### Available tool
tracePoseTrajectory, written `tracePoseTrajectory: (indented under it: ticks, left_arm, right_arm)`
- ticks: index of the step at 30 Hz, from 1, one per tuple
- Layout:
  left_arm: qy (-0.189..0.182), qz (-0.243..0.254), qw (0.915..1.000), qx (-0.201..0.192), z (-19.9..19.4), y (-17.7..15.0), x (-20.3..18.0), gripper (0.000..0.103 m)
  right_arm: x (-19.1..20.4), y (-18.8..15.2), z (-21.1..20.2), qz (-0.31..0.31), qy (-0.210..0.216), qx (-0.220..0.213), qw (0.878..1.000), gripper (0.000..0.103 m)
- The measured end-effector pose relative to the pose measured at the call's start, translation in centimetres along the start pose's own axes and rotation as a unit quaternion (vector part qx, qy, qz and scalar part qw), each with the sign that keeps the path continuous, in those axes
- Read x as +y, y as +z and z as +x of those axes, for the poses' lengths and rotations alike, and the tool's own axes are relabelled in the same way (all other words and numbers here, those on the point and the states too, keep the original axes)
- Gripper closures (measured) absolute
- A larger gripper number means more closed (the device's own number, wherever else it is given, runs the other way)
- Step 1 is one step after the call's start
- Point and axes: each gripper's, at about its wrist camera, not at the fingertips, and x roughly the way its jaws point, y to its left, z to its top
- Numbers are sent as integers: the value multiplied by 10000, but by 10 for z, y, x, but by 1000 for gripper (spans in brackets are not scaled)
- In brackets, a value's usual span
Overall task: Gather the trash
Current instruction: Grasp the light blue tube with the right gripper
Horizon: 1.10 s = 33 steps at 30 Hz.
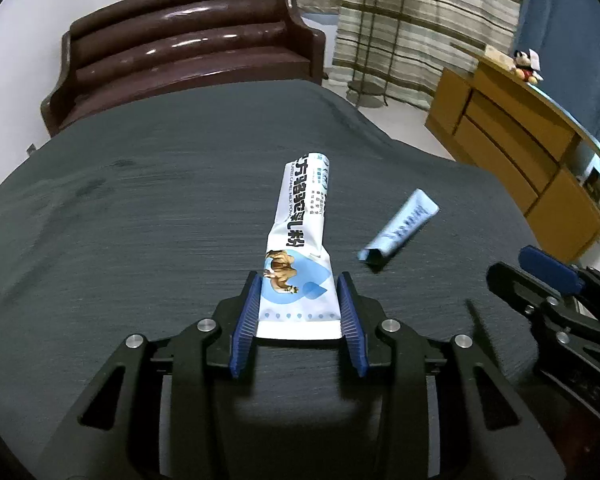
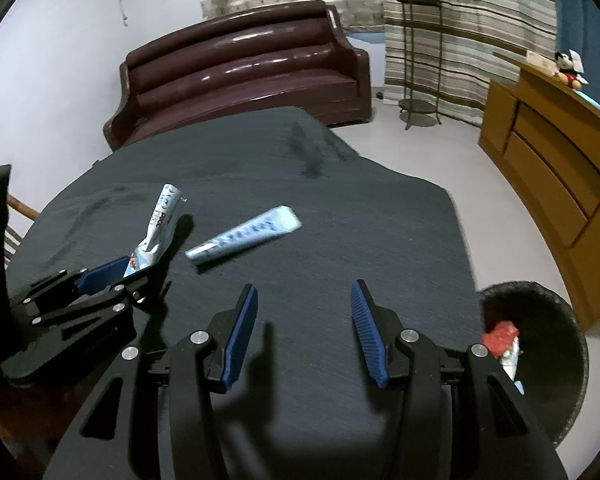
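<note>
White milk-powder sachet (image 1: 296, 264) clamped at its sealed end in left gripper (image 1: 298, 312), front resting on dark grey tablecloth (image 1: 140, 220). Lift straight, keep squeeze, carry to black bin (image 2: 560, 360); right gripper (image 2: 304, 328) spread, empty, near pale blue sachet (image 2: 244, 236)

Home living room, brown leather sofa (image 2: 244, 68), striped curtains (image 2: 460, 40), wooden cabinet (image 2: 560, 168)

Left hand-held gripper (image 1: 298, 304) pads clamped, tilted down; right hand-held gripper (image 2: 304, 332) jaws apart, empty.

2 sachets (image 1: 300, 236) (image 1: 400, 226), 1 bin (image 2: 560, 320), 1 sofa (image 1: 188, 56).
</note>
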Motion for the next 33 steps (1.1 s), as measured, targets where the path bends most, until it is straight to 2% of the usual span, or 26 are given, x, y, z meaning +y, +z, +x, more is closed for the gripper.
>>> tracePoseTrajectory:
  ticks: [6, 18, 23, 33]
  left_arm:
    - [166, -145, 9997, -126, -13, 1, 33, 65]
    - [366, -212, 9989, -225, -15, 6, 82, 65]
    - [310, -236, 9991, -191, -10, 8, 85, 65]
    - [141, -197, 9996, -172, -6, 8, 79, 65]
  right_arm:
    - [26, 11, 15, -81, 22, 16, 10000, 52]
    - [38, 29, 54, 419, -322, 327, 9981, 51]
    - [43, 29, 55, 236, -493, 402, 9977, 51]
    - [26, 20, 41, 237, -643, 409, 9968, 51]
